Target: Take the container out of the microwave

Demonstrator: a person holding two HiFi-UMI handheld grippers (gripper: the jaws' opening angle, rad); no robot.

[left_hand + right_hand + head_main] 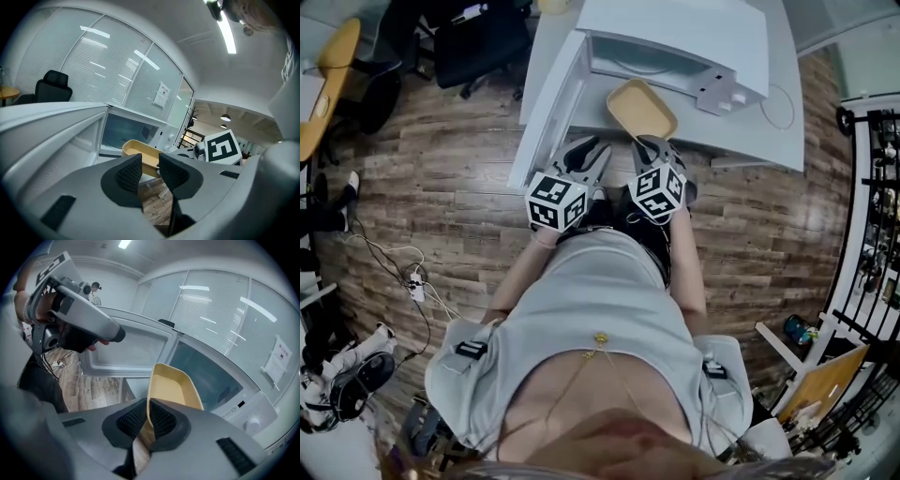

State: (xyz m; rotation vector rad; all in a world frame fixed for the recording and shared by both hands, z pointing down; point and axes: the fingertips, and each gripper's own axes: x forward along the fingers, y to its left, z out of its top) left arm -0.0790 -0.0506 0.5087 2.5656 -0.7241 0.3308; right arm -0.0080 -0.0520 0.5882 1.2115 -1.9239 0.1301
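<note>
**Shallow yellow plastic container [642,108] gripped in front of the open white microwave [675,37]**

The head view gave the layout from above. The container was outside the oven cavity, just in front of the opening and over the front strip of the white desk [783,122]. The microwave's white door [548,112] was swung wide to the left, over the wooden plank floor [441,187]. The left hand-held gripper [589,150] and the right hand-held gripper [654,145] were side by side near the desk's edge. From this view I could not tell whether the container rested on the desk or hung above it. How the jaws stood was also not readable here.

The right gripper view showed what the head view did not. The right hand-held gripper was clenched on the near wall of the container, with one ribbed pad inside the rim and the other outside. The container reached forward from the jaws toward the open cavity.

The left gripper view showed the left hand-held gripper released. Its jaws stood a little apart, with nothing between the pads and touching nothing. Beyond the gap the container was visible. To the right was the black-and-white marker cube [224,147] of the right hand-held gripper.
</note>
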